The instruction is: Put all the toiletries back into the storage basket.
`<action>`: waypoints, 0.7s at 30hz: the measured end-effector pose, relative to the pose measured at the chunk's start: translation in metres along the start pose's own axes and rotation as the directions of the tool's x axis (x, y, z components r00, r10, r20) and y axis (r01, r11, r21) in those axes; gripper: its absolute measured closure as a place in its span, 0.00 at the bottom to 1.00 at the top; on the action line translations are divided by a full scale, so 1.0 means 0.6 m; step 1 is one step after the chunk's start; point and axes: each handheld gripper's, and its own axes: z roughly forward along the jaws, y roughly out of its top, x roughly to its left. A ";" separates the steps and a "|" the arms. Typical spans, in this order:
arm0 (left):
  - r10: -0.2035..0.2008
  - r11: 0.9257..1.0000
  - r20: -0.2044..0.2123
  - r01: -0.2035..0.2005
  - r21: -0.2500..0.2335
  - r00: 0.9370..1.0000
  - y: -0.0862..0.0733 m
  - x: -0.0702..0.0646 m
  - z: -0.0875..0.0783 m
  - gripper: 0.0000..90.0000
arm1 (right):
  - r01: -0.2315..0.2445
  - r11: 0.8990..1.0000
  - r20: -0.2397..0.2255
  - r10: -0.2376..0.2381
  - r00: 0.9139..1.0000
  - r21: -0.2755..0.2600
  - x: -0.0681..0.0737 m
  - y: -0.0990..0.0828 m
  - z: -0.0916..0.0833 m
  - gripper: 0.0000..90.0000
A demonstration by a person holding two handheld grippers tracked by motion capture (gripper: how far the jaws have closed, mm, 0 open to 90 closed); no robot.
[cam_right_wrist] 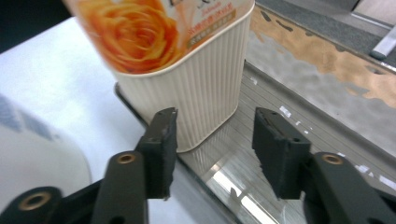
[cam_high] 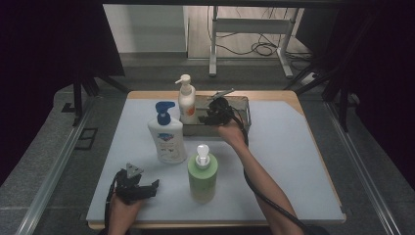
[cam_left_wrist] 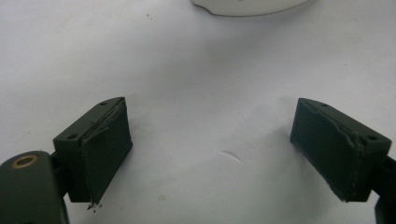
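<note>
My right hand-held gripper (cam_right_wrist: pixel 212 149), jaws apart and empty, sits at the tray (cam_high: pixel 244 105), upper centre; the upright cream bottle (cam_right_wrist: pixel 187 70) stands just ahead. The left hand-held gripper (cam_left_wrist: pixel 212 154) rests open, lower left.

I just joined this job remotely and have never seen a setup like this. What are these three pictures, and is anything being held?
A person at a table holds a two-jaw gripper in each hand. The high view looks down from above. Each of the other views rides on one gripper and looks along its black jaws.

On the white mat stand a green pump bottle and a white bottle with a blue pump. A cream bottle with an orange rose label stands in the metal tray.

The left gripper rests open over bare mat. The right gripper is open just in front of the cream bottle, not pressing it. Nothing is held.
</note>
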 end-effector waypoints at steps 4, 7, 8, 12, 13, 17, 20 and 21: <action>0.000 1.000 0.000 0.000 0.000 1.000 0.000 0.000 0.000 0.13 | 0.024 1.000 -0.024 -0.024 0.999 -0.001 0.004 -0.004 -0.017 0.41; 0.000 1.000 0.000 0.000 0.000 1.000 0.000 0.000 0.000 0.13 | 0.038 0.999 -0.039 -0.038 0.999 0.002 0.007 -0.008 -0.026 0.35; 0.000 1.000 0.000 0.000 0.000 1.000 0.000 0.000 0.000 0.13 | 0.040 0.999 -0.039 -0.040 0.998 0.002 0.008 -0.010 -0.030 0.33; 0.000 1.000 0.000 0.000 -0.002 1.000 0.000 0.000 0.000 0.13 | 0.057 0.998 -0.046 -0.057 0.997 0.002 0.012 -0.017 -0.043 0.26; 0.000 1.000 0.000 0.000 -0.001 1.000 0.000 0.000 0.000 0.13 | 0.062 0.998 -0.049 -0.062 0.997 -0.001 0.012 -0.020 -0.047 0.25; -0.001 1.000 0.001 0.001 -0.002 1.000 0.000 0.000 0.000 0.13 | 0.074 0.997 -0.057 -0.075 0.996 -0.014 0.014 -0.030 -0.064 0.18; -0.002 1.000 0.000 0.002 -0.005 1.000 0.000 0.000 0.000 0.13 | 0.095 0.995 -0.062 -0.096 0.993 -0.016 0.016 -0.038 -0.077 0.16; -0.001 1.000 0.000 0.001 -0.003 1.000 0.000 0.000 0.000 0.13 | 0.100 0.995 -0.067 -0.101 0.993 -0.015 0.017 -0.041 -0.081 0.15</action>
